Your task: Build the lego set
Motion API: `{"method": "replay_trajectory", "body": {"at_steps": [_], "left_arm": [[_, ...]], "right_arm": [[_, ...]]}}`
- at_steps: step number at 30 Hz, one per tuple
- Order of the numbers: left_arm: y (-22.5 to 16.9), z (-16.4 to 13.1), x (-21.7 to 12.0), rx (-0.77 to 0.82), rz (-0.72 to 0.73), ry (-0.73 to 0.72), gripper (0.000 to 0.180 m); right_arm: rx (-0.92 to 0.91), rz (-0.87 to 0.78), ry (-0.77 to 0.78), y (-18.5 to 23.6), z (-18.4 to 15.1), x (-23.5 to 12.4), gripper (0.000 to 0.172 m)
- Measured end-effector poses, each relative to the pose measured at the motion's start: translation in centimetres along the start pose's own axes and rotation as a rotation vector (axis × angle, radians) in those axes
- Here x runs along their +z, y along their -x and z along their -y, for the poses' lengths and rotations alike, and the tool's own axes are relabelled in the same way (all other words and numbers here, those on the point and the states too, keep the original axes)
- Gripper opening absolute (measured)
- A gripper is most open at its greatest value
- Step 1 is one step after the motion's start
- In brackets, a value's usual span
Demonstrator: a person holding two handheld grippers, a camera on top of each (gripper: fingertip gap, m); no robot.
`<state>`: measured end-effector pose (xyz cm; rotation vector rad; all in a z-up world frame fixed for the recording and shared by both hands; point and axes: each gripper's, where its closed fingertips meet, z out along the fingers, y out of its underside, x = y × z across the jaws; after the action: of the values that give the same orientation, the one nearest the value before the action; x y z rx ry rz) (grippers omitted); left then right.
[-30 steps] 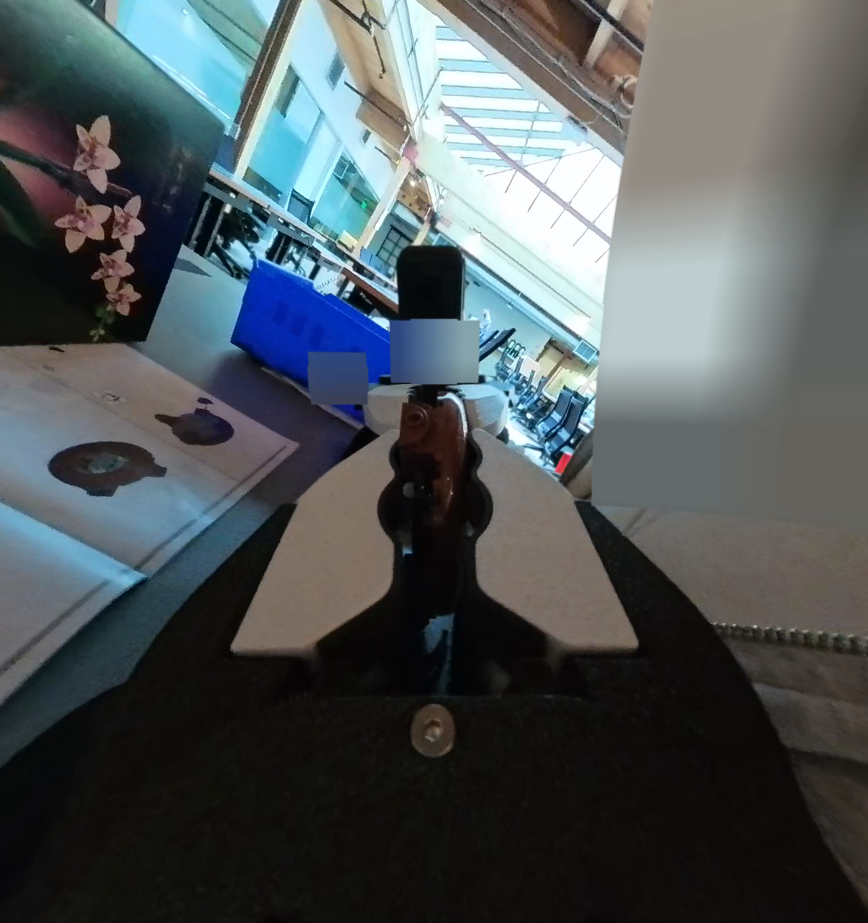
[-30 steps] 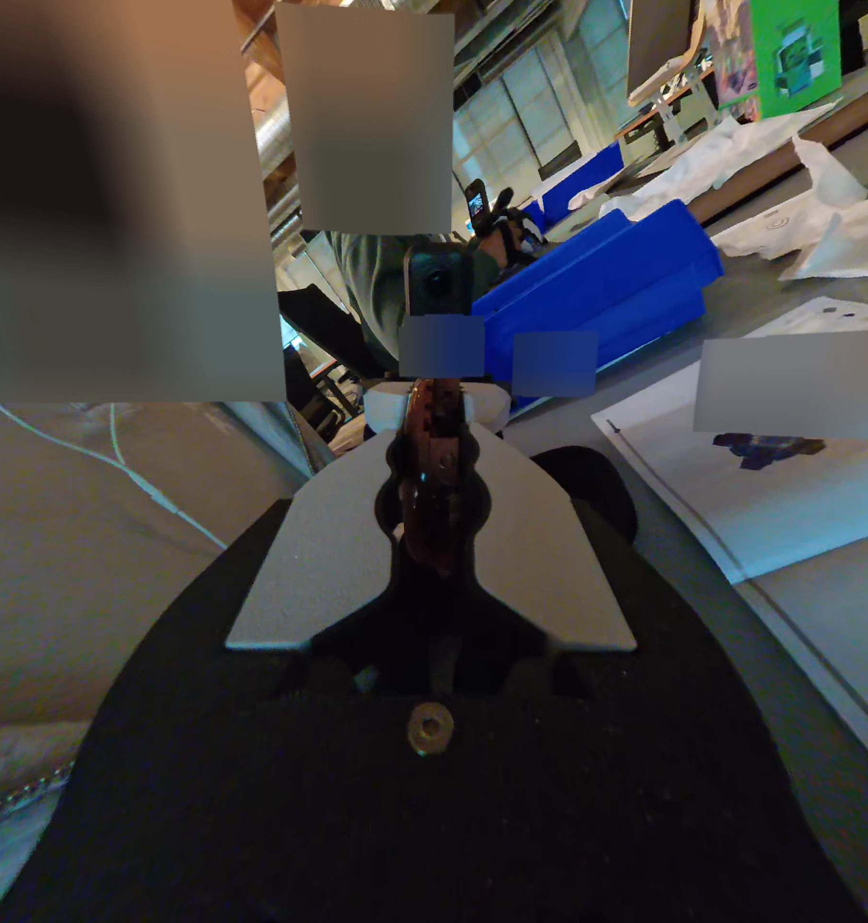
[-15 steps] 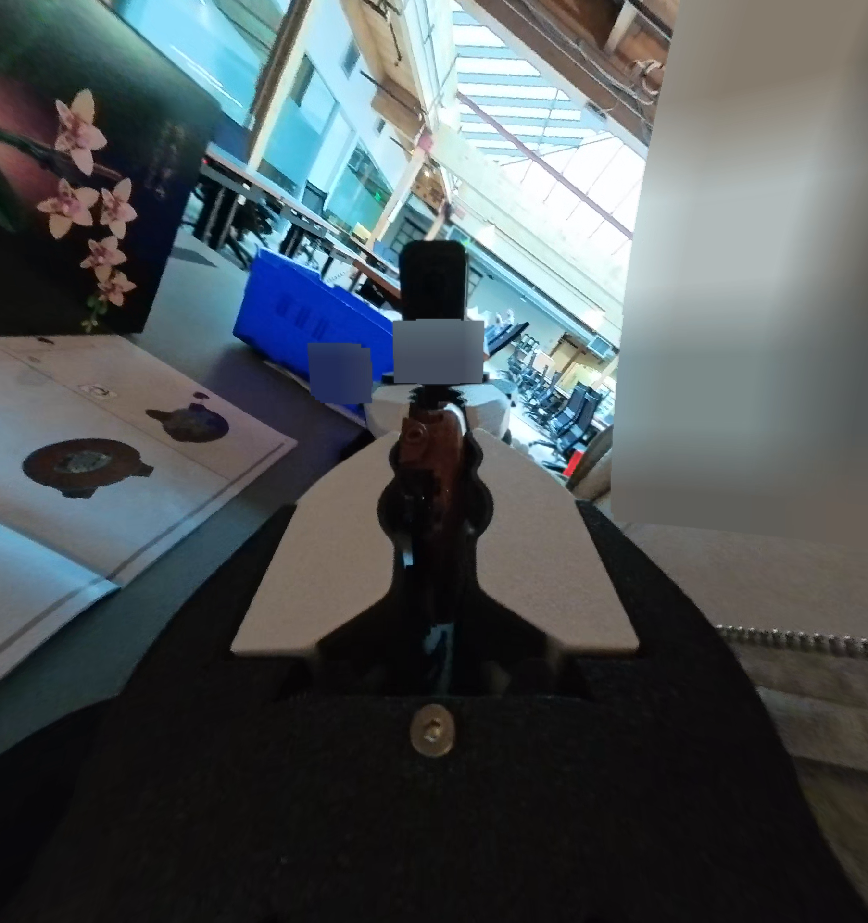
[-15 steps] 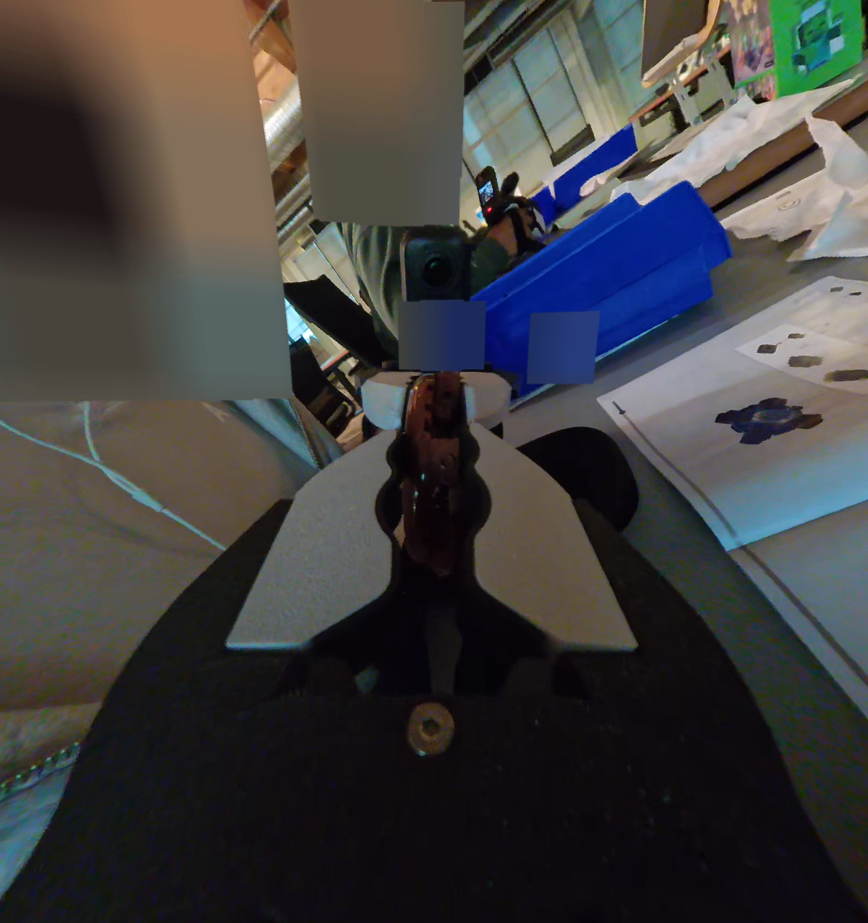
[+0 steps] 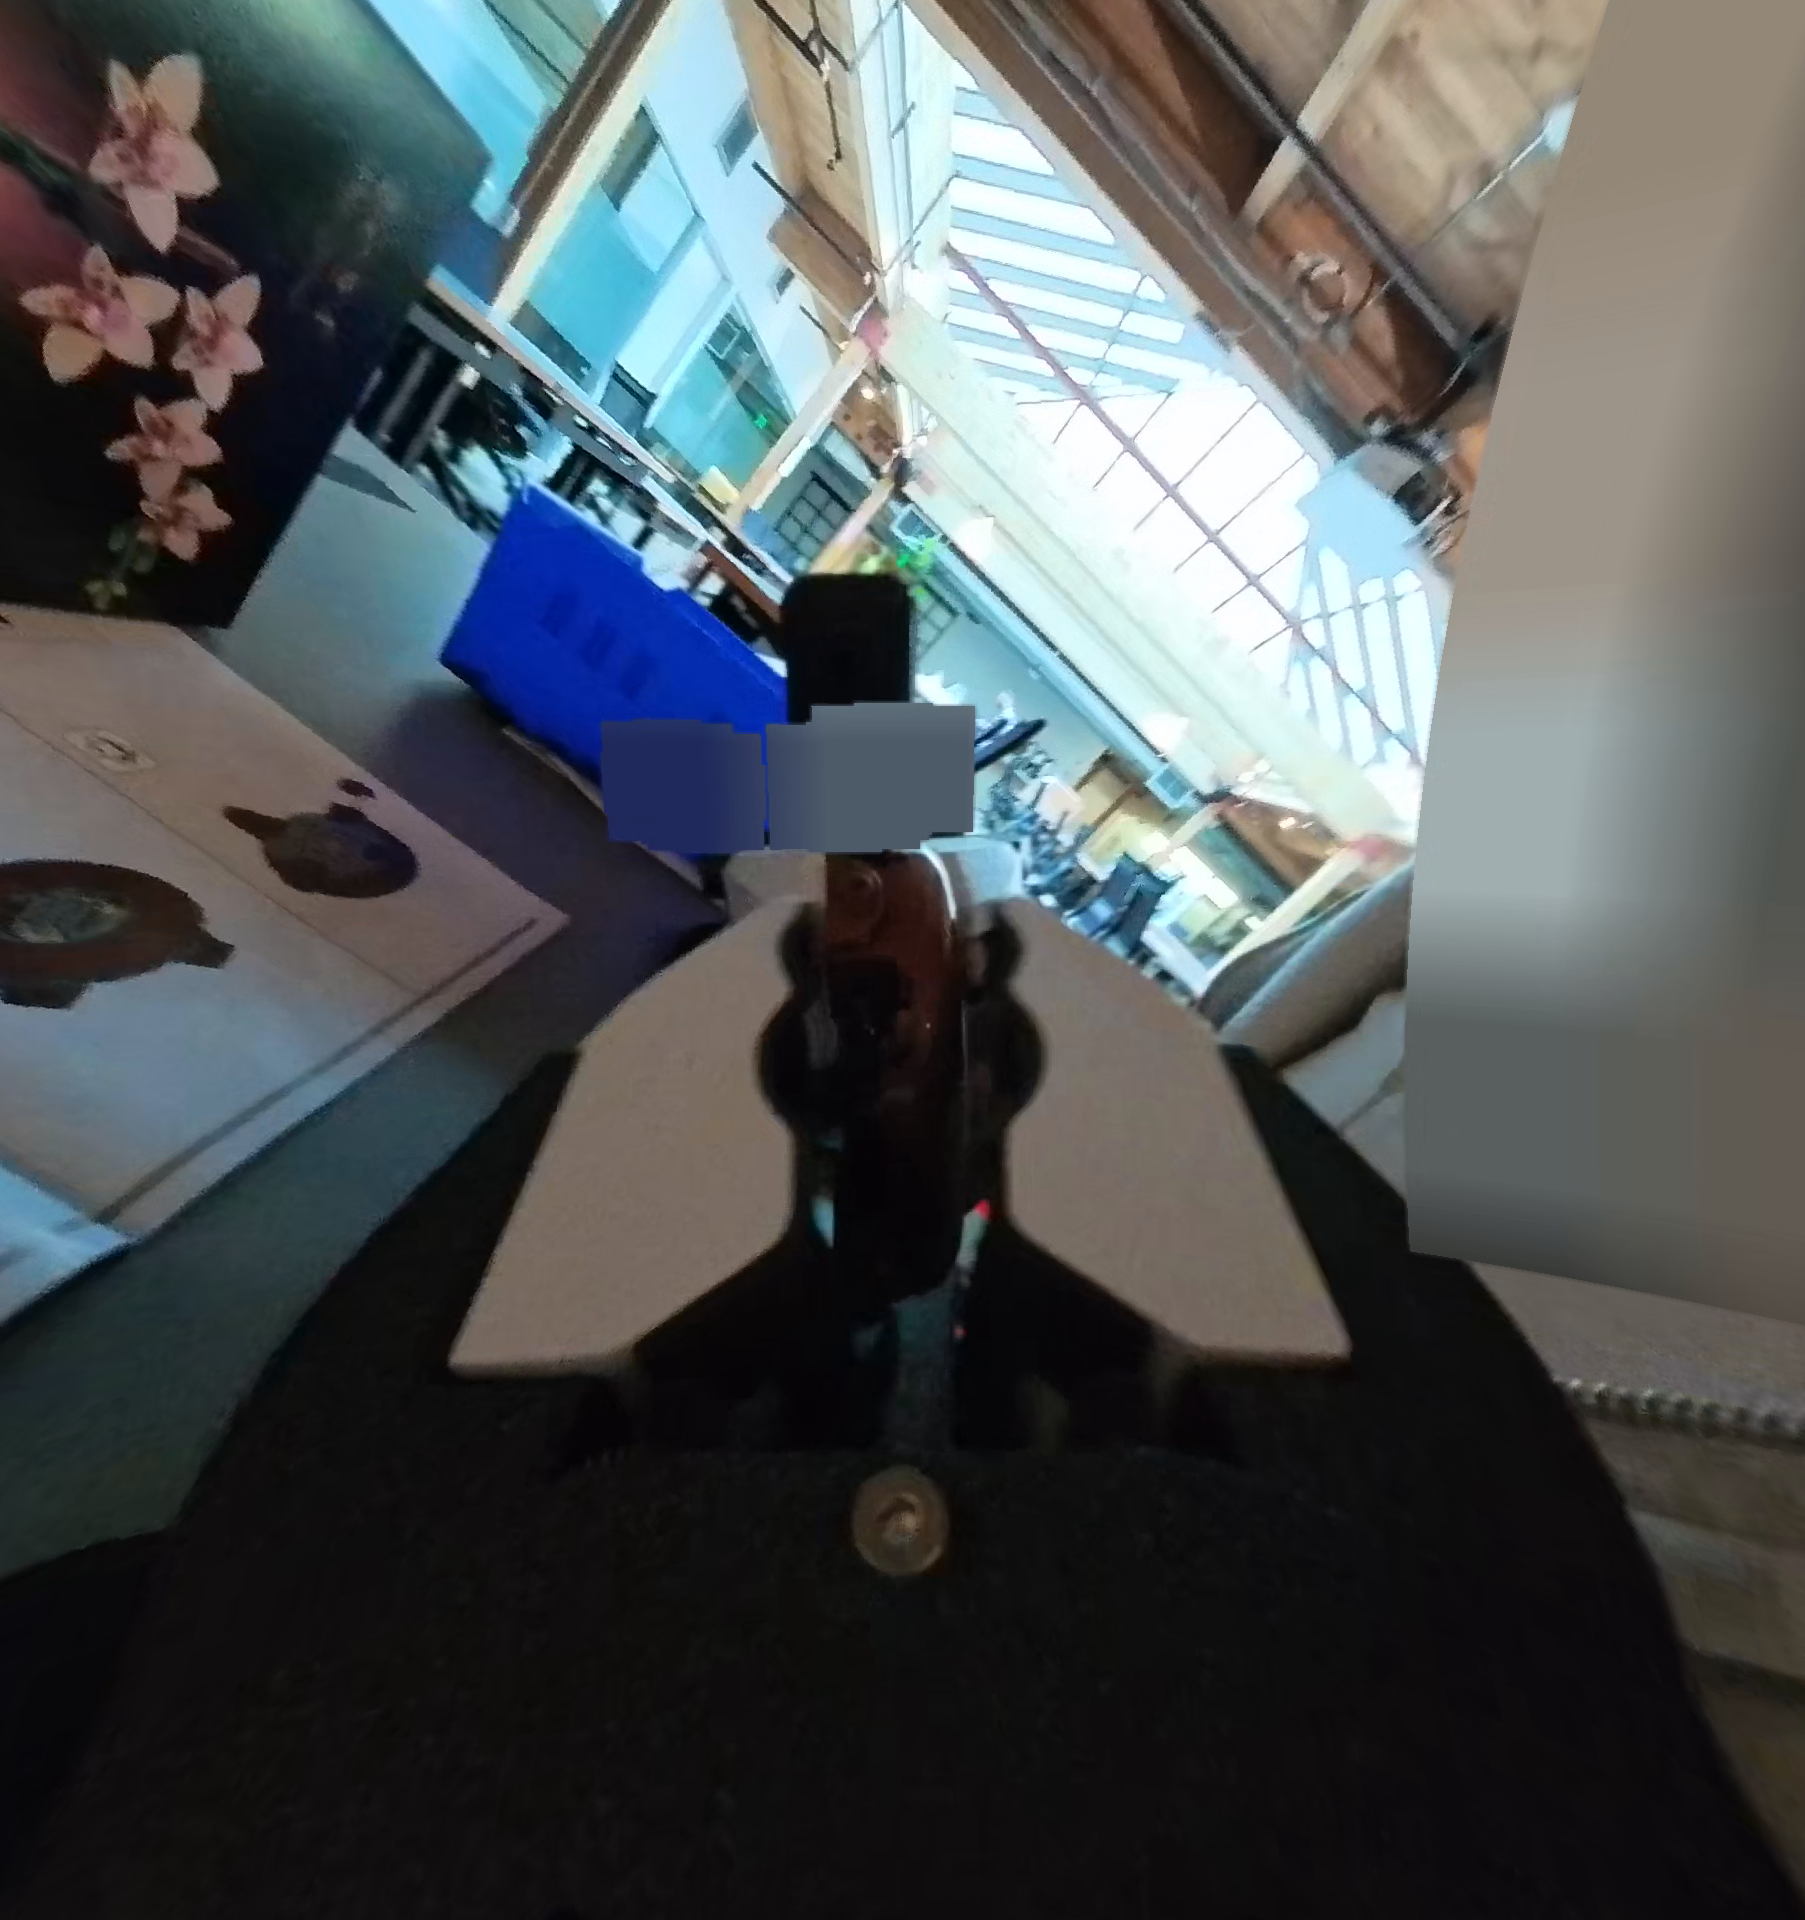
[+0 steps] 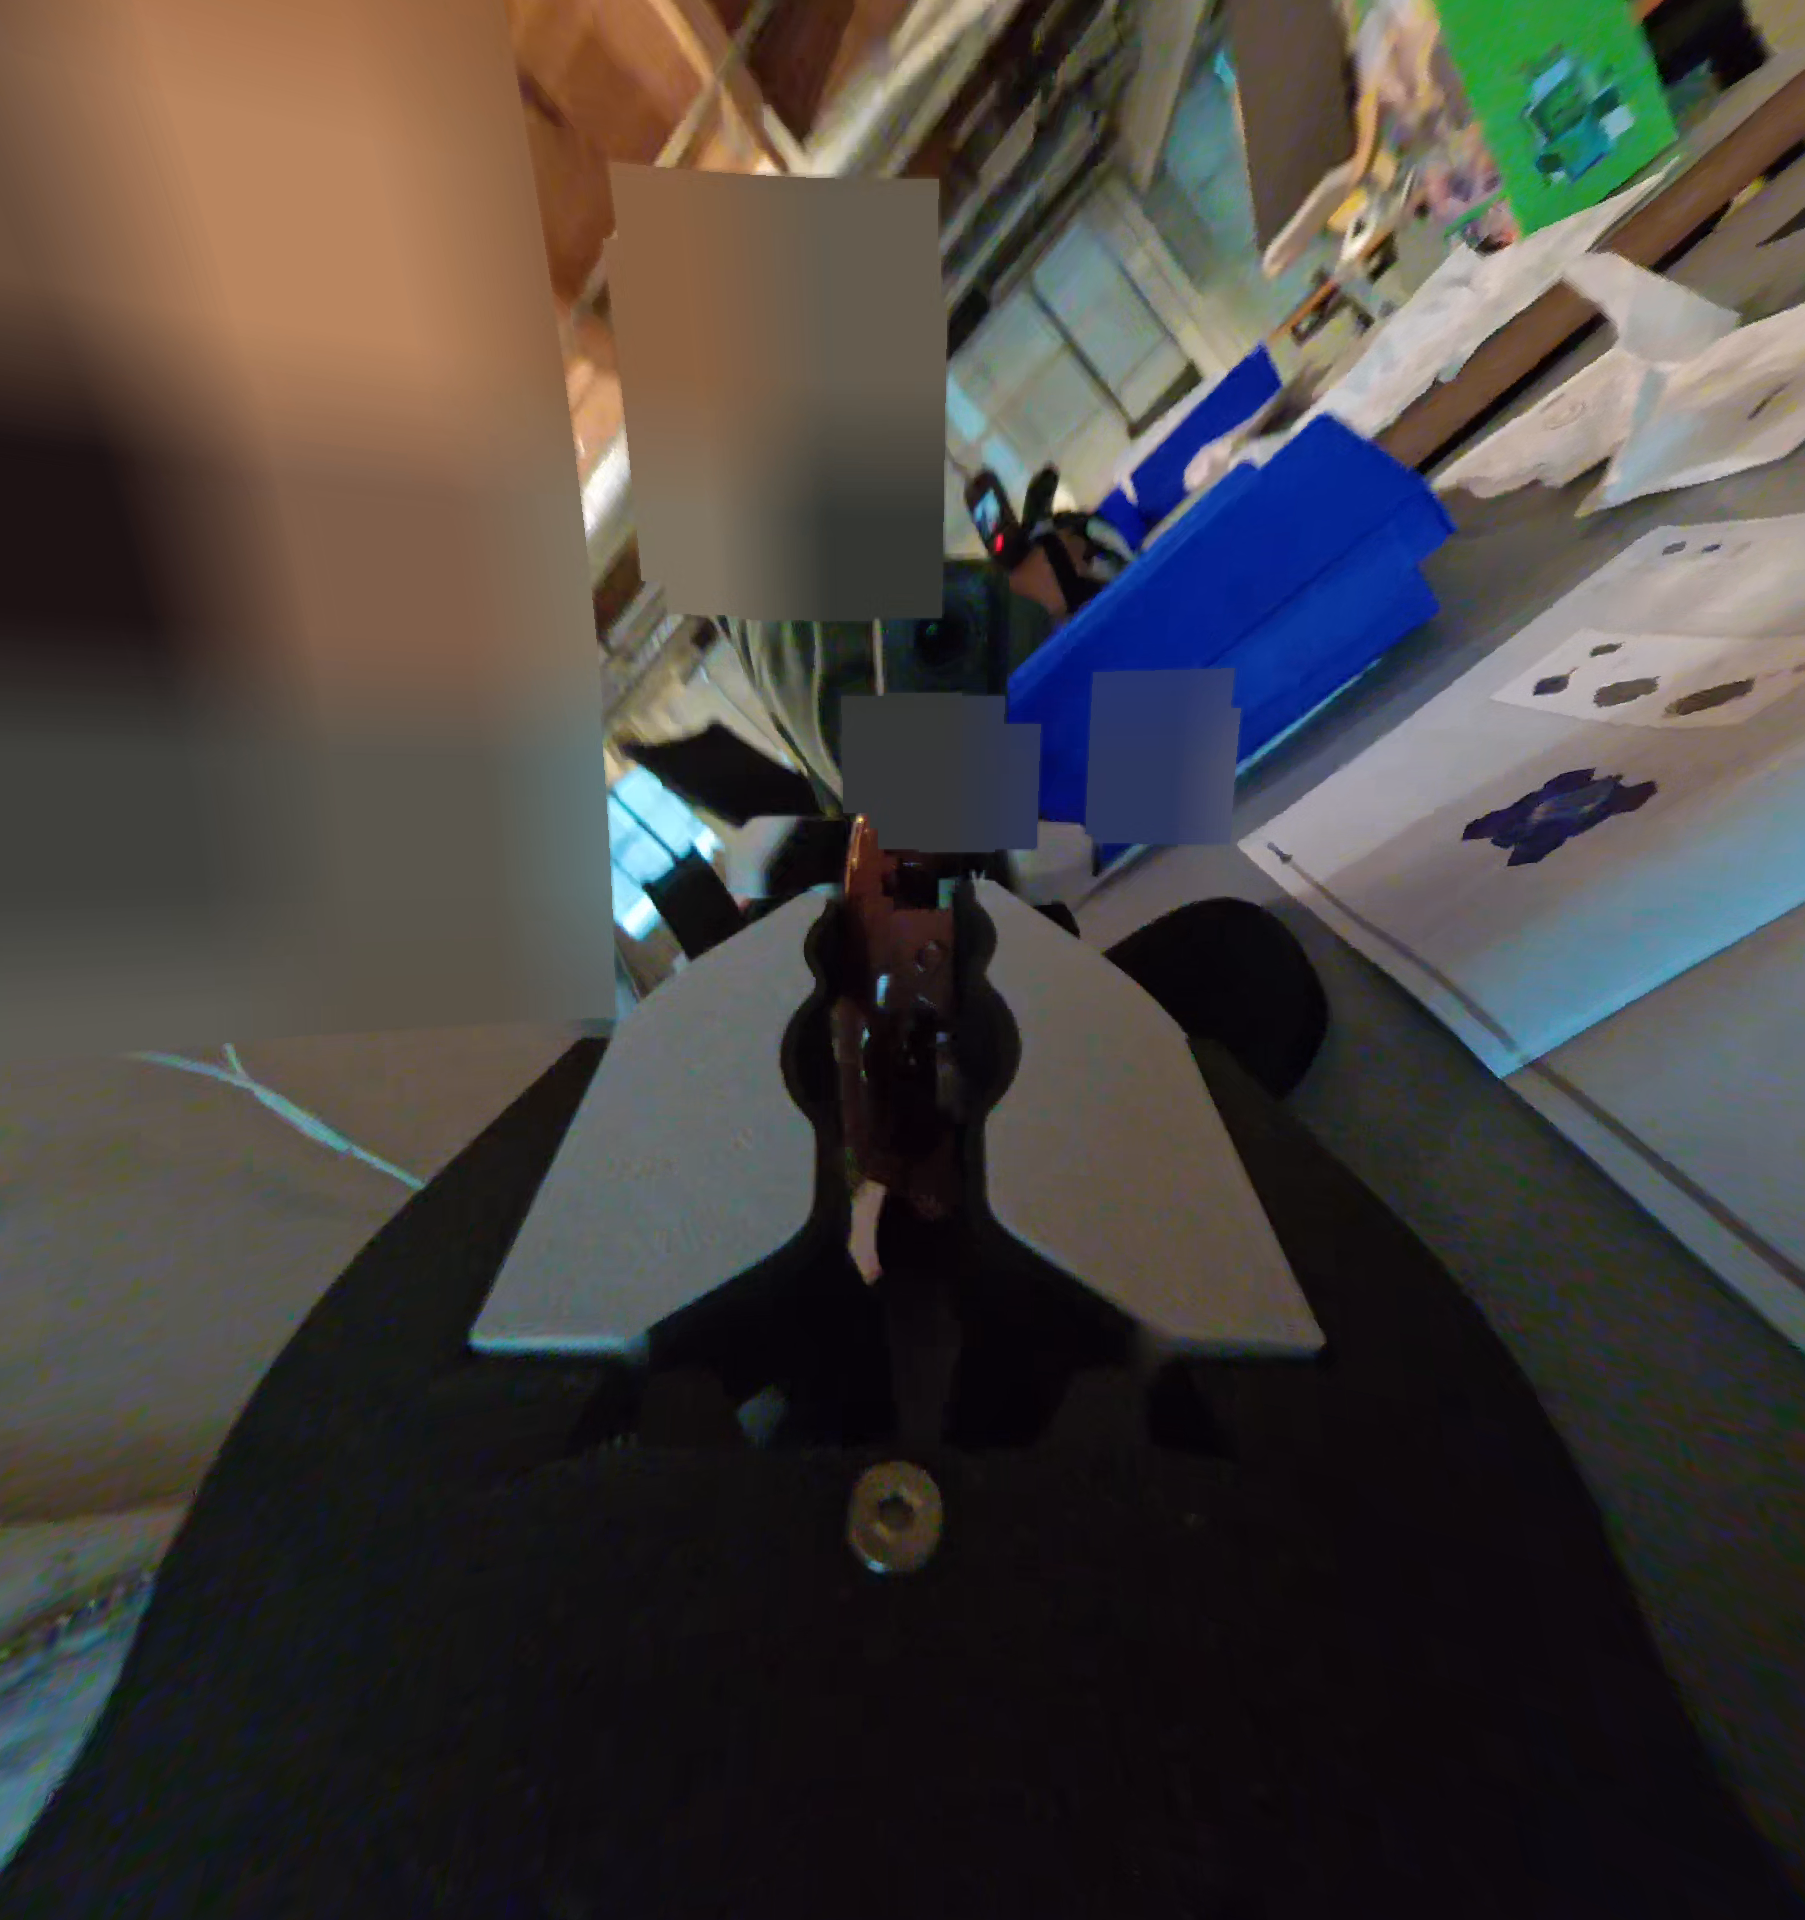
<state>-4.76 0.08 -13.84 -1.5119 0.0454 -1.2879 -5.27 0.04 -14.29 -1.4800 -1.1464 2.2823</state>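
Both grippers face each other, each clamped on one end of the same brown glossy part [image 5: 882, 997]: left gripper [image 5: 893, 925] and right gripper [image 6: 903, 914] both narrow, pads tight on it, held above grey table [image 5: 441, 582] w/ blue bin [image 5: 607, 665] behind, printed sheet [image 5: 150, 935] beside.

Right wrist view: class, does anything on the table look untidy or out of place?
The white paper at the far edge of the table is crumpled and ragged, behind the blue bin, unlike the flat printed sheet nearer by. Nothing looks spilled.
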Motion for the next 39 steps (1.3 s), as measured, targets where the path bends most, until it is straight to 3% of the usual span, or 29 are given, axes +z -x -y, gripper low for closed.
{"method": "replay_trajectory", "body": {"at_steps": [1,3,5,8,12,19,24,26,28,30,33,39], "left_arm": [[0.0,0.2,0.0,-0.043,-0.011,0.004,0.053],[0.2,0.1,-0.3,-0.069,-0.016,0.035,0.063],[0.4,0.3,-0.6,-0.058,0.001,0.021,0.059],[0.5,0.9,-1.0,-0.092,0.009,-0.028,0.049],[1.4,1.9,-1.7,-0.112,0.046,-0.125,0.02],[0.8,1.7,-2.3,-0.011,0.061,-0.113,0.019],[1.1,1.7,-2.5,-0.083,0.037,-0.116,0.02],[1.3,1.3,-2.3,-0.117,0.036,-0.084,0.039],[1.0,0.7,-2.1,-0.115,0.016,-0.051,0.021],[1.2,1.0,-2.2,-0.114,0.032,-0.07,0.02],[0.8,2.0,-2.4,-0.082,0.02,-0.145,0.02],[-0.2,2.6,-2.8,0.018,0.0,-0.17,0.02]], "right_arm": [[0.043,0.009,-0.044,-0.2,0.5,-0.3,0.017],[0.108,0.015,-0.095,-0.7,1.0,-0.8,0.018],[0.125,0.005,-0.097,-1.0,0.9,-0.8,0.017],[0.138,0.008,-0.092,-1.0,0.7,-0.4,0.018],[0.097,-0.031,-0.046,-1.0,0.1,0.3,0.017],[0.02,-0.045,0.011,-0.4,0.0,0.9,0.018],[0.073,-0.053,0.005,-0.9,0.0,0.9,0.018],[0.097,-0.045,0.001,-1.0,0.0,1.1,0.018],[0.126,-0.037,-0.002,-1.0,0.1,1.4,0.018],[0.111,-0.02,0.002,-0.9,0.4,1.6,0.018],[0.107,0.075,-0.036,0.4,1.6,1.7,0.039],[0.0,0.024,0.013,0.3,1.2,1.9,0.037]]}}
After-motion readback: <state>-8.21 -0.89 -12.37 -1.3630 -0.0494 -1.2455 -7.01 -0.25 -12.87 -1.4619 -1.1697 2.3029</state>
